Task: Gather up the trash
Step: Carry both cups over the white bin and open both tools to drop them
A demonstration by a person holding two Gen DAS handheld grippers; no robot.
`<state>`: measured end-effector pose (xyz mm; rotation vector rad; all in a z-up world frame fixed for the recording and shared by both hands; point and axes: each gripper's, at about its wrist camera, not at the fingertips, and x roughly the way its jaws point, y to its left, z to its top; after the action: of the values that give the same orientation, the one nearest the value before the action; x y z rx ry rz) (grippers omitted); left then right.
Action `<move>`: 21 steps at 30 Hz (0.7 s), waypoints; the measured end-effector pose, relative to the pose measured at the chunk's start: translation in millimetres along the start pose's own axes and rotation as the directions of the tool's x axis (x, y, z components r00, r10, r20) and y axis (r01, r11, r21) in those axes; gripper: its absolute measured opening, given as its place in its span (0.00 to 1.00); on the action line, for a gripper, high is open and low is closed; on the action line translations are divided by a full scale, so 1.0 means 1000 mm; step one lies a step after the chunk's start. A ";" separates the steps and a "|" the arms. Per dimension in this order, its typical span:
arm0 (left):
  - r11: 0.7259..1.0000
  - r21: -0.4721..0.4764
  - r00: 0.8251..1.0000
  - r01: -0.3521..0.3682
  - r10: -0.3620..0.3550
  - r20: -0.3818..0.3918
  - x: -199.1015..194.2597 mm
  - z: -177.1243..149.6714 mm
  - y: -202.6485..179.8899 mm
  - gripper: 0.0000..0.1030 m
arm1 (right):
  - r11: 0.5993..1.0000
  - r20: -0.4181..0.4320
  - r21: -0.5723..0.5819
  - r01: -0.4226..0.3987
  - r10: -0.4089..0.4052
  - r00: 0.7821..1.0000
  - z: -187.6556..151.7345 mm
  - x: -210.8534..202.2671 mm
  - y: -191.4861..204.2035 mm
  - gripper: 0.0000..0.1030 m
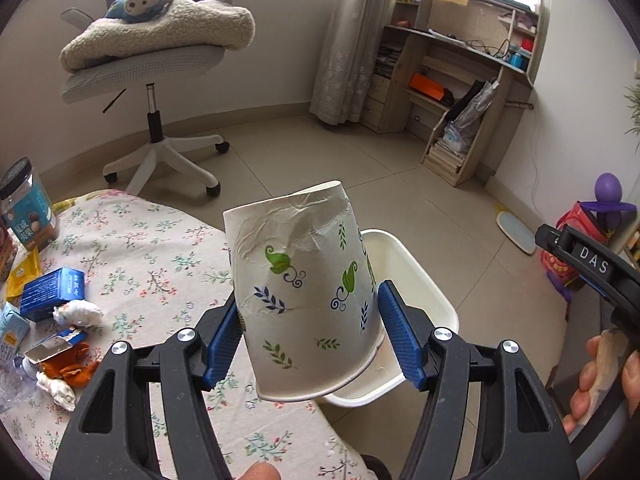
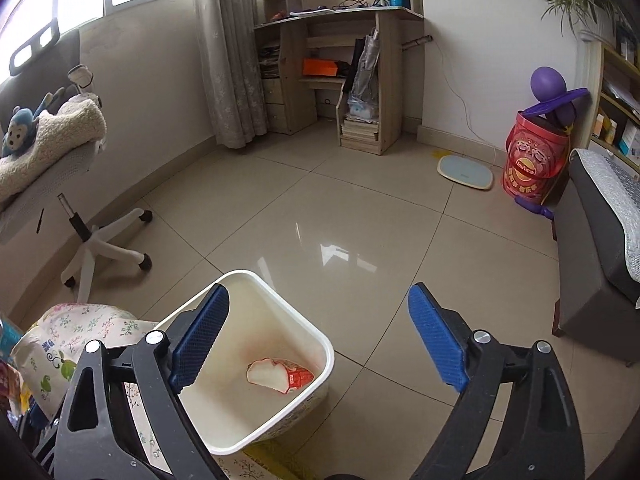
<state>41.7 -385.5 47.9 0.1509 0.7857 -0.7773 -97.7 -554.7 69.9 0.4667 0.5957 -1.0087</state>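
Left tongs clamped on crumpled leaf-printed white paper cup, carried toward white plastic bin; right tongs wide open, empty above it.

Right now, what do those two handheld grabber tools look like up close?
Both are alike: the left gripper and right gripper have black plastic frames with triangular cut-outs, round silver rivets at the joints, and jaws faced with ribbed blue pads. Seen from the left camera, the right tool's black body carries white letters, DAS.
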 end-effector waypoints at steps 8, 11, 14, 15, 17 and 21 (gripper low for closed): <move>0.998 -0.018 0.997 0.063 -0.063 -0.042 0.019 0.015 -0.022 0.75 | 0.998 0.027 0.040 0.041 -0.043 0.999 0.006 -0.001 -0.022 0.86; 0.999 -0.007 0.998 0.051 -0.051 -0.021 0.012 0.018 -0.020 0.78 | 0.999 0.047 0.011 0.049 -0.049 0.998 0.003 -0.005 -0.018 0.86; 1.000 0.010 1.000 0.008 -0.008 0.009 0.002 0.019 -0.016 0.79 | 0.999 0.067 -0.029 0.042 -0.040 0.997 -0.001 -0.011 -0.007 0.87; 1.000 0.017 1.000 -0.007 0.006 0.022 -0.003 0.019 -0.015 0.79 | 0.998 0.072 -0.043 0.037 -0.034 0.997 -0.004 -0.014 -0.004 0.88; 0.999 0.032 0.998 -0.044 0.042 0.052 -0.012 0.019 -0.009 0.79 | 0.997 0.080 -0.074 0.024 -0.018 0.997 -0.008 -0.019 0.007 0.89; 0.990 0.050 0.985 -0.131 0.125 0.116 -0.033 0.016 0.005 0.79 | 0.993 0.099 -0.121 -0.003 0.015 0.995 -0.017 -0.032 0.028 0.93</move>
<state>39.2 -369.5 81.2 0.2057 0.6411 -0.6808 -89.5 -510.8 80.7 0.3101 0.5614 -0.9756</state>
